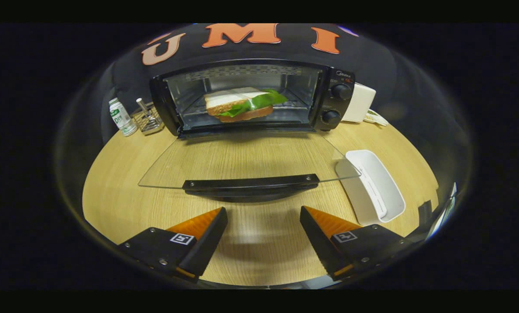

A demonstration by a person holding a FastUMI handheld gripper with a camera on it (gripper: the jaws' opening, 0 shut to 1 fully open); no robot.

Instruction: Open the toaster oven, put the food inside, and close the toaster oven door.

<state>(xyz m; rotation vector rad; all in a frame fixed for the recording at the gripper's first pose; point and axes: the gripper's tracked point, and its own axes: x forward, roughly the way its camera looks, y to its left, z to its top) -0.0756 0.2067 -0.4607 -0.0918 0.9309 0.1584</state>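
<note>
A black toaster oven point(333, 100) stands at the back of the wooden table point(111, 182). Its glass door point(250, 161) lies folded down flat toward me, with the black handle point(250, 182) at its near edge. A sandwich point(242, 104) with white bread and green lettuce rests on the rack inside the oven. My gripper point(263, 219) is open and empty, its fingers point(200, 230) just short of the door handle and a little above the table.
A white oblong tray point(374, 184) lies right of the door. A small white bottle point(122, 115) and a wire holder point(148, 117) stand left of the oven. A white box point(360, 102) sits behind the oven's right side.
</note>
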